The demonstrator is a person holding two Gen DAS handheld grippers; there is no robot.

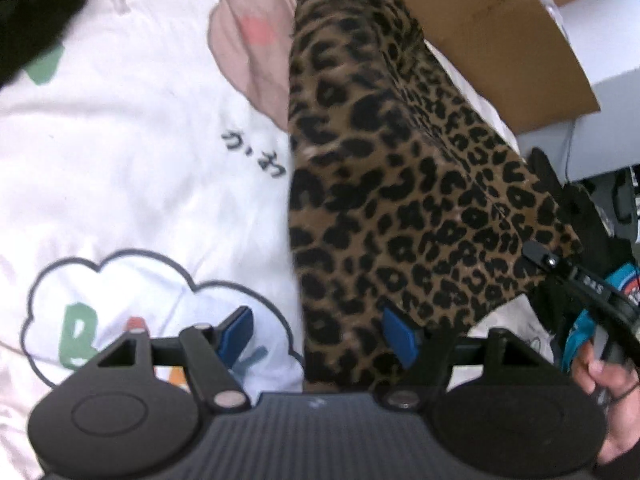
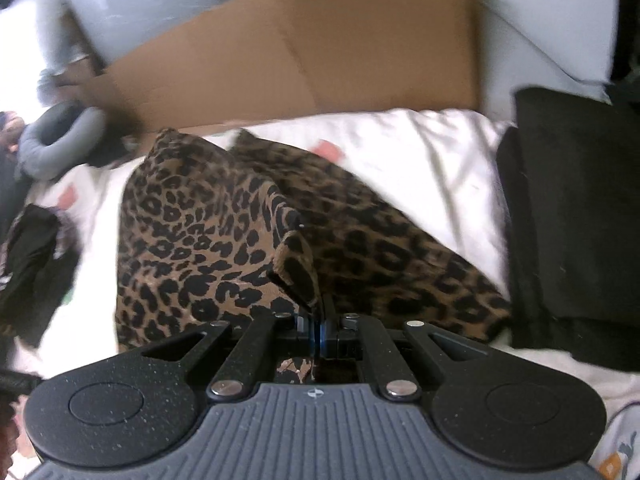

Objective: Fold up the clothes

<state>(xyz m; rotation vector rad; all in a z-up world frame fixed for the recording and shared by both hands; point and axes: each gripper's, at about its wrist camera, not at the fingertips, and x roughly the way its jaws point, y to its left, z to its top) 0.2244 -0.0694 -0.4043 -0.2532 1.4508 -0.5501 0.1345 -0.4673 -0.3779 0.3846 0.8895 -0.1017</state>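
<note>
A brown leopard-print fabric garment [image 2: 208, 236] is pinched by the right gripper [image 2: 319, 320]; the left gripper [image 1: 320, 336] is spread wide.

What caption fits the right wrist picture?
Right gripper pinches a leopard-print garment lying on a white sheet.

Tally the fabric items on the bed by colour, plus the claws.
Leopard-print garment: 1
Black folded clothes: 1
White printed sheet: 1
Claws: 2, left claw open, right claw shut on the garment
Total: 5
</note>
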